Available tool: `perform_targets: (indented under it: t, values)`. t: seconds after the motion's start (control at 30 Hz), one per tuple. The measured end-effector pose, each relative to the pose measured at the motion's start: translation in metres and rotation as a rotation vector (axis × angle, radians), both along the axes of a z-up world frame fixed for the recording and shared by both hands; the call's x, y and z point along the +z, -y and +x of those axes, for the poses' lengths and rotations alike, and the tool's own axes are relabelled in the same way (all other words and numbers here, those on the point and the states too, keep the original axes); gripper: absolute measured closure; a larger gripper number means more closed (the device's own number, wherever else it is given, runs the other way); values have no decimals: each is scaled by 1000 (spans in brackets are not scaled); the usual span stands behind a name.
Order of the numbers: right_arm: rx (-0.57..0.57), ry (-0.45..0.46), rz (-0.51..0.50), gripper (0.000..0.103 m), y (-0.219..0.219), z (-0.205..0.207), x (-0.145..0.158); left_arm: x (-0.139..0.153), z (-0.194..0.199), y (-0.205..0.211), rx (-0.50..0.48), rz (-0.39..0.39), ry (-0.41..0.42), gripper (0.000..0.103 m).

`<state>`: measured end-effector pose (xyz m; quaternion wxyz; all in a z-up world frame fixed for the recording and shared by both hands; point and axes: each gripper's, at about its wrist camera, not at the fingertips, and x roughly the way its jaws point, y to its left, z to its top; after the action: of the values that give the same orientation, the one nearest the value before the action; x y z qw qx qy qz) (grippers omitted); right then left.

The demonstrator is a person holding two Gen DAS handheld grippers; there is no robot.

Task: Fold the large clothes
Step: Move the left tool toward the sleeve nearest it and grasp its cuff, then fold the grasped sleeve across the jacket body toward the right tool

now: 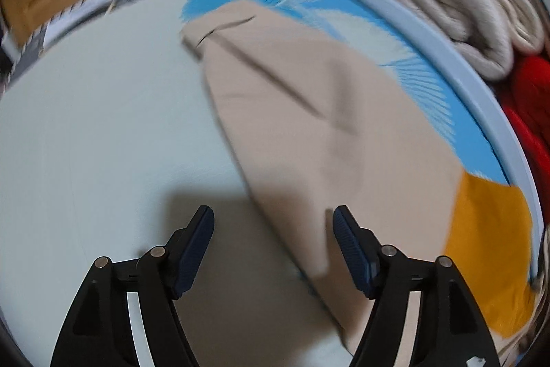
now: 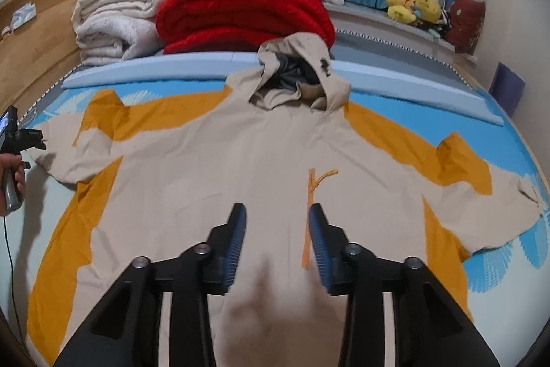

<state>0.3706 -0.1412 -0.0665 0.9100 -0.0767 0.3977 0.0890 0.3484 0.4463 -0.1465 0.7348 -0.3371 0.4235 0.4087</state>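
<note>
A: Where's the hooded jacket [image 2: 220,181]?

B: Spread flat, front up, on the bed sheet [image 2: 495,126], both sleeves out to the sides, hood towards the red blanket [image 2: 247,12]. No fold made yet, I'd judge; everything is left to do.

A: And the grippers?

B: The left gripper [image 1: 273,222] hangs over the left sleeve [image 1: 309,133], jaws wide apart, nothing held. The right gripper [image 2: 276,219] hovers above the chest, jaws partly open, empty too.

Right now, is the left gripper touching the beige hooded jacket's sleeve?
Cannot tell. The left wrist view shows the open left gripper over the sleeve edge, but blur hides any contact or gap.
</note>
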Motion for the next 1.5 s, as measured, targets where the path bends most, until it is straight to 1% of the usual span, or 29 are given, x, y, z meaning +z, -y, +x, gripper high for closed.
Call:
perform_targets:
  t: [0.03,0.07,0.1,0.13,0.2,0.23,0.33,0.37,0.43,0.53,0.6,0.63,0.67,0.77,0.87,0.97,1.03,1.07,1.1,1.17,1.2,1.23,1.3,1.37,1.43,1.5]
  values:
    - [7,-9,-7,62,-2,0,-4,0,1,1,-6,17,2,38]
    - [19,-18,-17,62,-4,0,-9,0,4,4,-28,45,-6,40]
    - [27,-23,-26,62,-6,0,-13,0,9,7,-58,53,-5,53]
    - [32,-27,-31,62,-7,0,-16,1,12,11,-84,58,10,75]
    - [39,-44,-37,62,-8,0,-22,4,17,16,-114,79,23,97]
    - [40,-48,-37,62,-9,-1,-23,7,18,18,-117,92,32,100]
    - [35,-49,-32,62,-6,-1,-21,26,23,35,-137,153,48,102]
    - [33,-45,-29,62,-5,-1,-18,40,25,49,-168,188,65,103]
    - [28,-37,-21,62,-6,-1,-11,60,28,68,-219,229,93,103]
    - [18,-17,-2,65,-2,-2,5,94,23,108,-305,262,124,103]
    - [8,-10,18,77,1,-4,18,117,16,136,-372,286,126,103]
    - [2,-7,29,80,3,-4,24,130,11,151,-401,303,124,103]
    - [-2,-1,43,82,6,-6,32,140,4,165,-421,309,123,103]
    - [2,25,74,82,11,-15,50,158,-11,199,-487,305,121,103]
    - [7,34,97,82,14,-26,64,164,-29,239,-562,319,130,103]
    - [30,25,105,82,14,-37,67,151,-41,271,-617,308,143,103]
    - [49,40,81,82,11,-48,66,142,-34,291,-656,286,106,103]
    - [53,38,76,82,11,-53,63,139,-29,303,-685,279,113,103]
    - [56,28,77,82,11,-57,60,137,-26,314,-710,283,115,103]
    - [55,2,84,82,11,-65,53,129,-18,336,-756,291,91,102]
    - [53,-8,83,82,11,-68,49,122,-14,345,-775,272,77,100]
    - [52,-15,81,82,12,-72,46,114,-11,351,-789,241,59,95]
    - [45,-19,91,82,15,-76,43,94,-4,358,-805,135,15,94]
    - [35,-24,107,82,20,-78,41,85,-5,355,-779,60,-2,83]
    - [25,-27,124,82,23,-78,41,87,-9,345,-729,10,24,54]
    - [20,-28,134,82,25,-75,41,92,-13,331,-685,-36,54,45]
